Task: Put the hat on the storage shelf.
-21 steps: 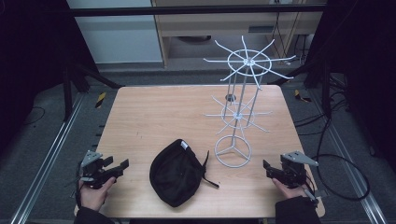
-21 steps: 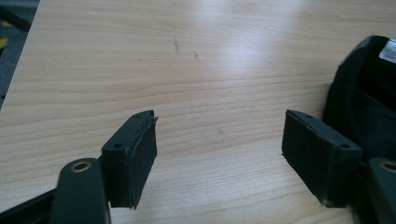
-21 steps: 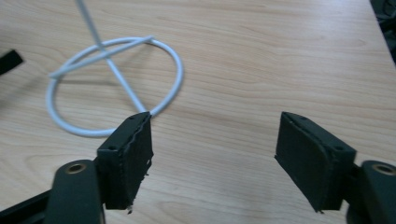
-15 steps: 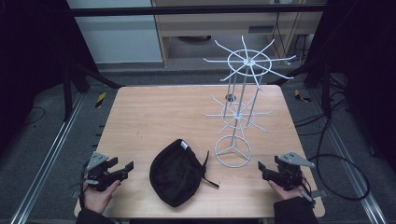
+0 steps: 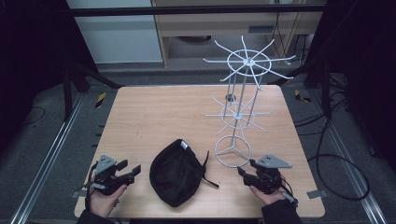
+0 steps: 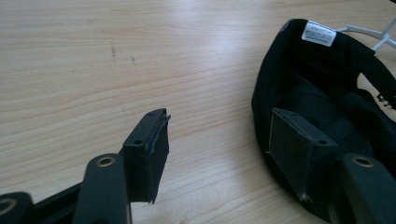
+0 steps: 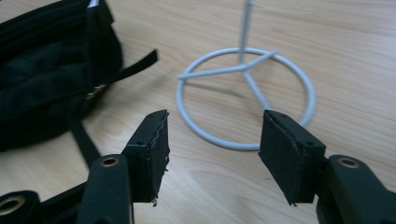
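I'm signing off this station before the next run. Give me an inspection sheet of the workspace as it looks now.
Surface: wooden table, faint scuff marks in the left gripper view.
Job's things: black cap lying inside-up near the front edge; white wire rack upright to its right, apart from it.
Clutter: nothing seen.
Grippers: left tool open, beside the cap; right tool open, just before the rack's ring base; both hold nothing.
Cables: black leads on the floor at right.
Surroundings: dark frame, grey floor, cabinets behind.
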A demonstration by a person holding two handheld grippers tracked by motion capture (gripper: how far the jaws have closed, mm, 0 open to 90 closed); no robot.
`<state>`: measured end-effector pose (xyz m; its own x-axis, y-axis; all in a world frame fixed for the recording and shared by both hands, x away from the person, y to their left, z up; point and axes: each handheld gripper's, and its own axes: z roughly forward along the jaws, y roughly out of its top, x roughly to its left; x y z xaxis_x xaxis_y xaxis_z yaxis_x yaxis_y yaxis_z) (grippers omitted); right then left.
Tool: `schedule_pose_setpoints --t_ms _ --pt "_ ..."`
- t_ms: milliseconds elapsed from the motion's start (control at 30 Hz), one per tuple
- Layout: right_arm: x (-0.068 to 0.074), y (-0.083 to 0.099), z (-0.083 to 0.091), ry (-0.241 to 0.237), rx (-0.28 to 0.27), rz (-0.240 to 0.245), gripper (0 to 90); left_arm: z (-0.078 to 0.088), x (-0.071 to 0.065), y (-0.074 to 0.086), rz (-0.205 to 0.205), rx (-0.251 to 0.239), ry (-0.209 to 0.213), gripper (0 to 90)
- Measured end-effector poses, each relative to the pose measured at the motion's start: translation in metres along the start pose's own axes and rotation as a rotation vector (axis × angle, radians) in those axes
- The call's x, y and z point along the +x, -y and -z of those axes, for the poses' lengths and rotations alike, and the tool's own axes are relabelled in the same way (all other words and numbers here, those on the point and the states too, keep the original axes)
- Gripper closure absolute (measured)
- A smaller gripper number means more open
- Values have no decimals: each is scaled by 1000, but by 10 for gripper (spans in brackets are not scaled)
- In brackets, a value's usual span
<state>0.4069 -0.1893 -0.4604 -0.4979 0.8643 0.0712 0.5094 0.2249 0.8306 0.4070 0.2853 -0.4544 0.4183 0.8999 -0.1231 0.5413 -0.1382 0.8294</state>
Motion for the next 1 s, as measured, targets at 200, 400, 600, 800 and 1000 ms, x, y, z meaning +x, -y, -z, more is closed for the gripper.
schedule_pose_setpoints --t_ms 200,400,600,800,1000 --pt "26 -9 -13 -57 -2 19 436 -1 -11 -1 -17 12 28 420" --pt "42 -16 -27 -80 7 55 444 -6 -23 -1 -40 46 46 426" --pt "62 -23 -42 -117 11 91 473 -15 -32 1 -57 97 60 430" --pt "75 -32 -55 -135 14 112 491 -28 -37 2 -59 166 69 494" --pt "79 -39 -65 -146 17 105 510 -45 -34 3 -41 240 68 628"
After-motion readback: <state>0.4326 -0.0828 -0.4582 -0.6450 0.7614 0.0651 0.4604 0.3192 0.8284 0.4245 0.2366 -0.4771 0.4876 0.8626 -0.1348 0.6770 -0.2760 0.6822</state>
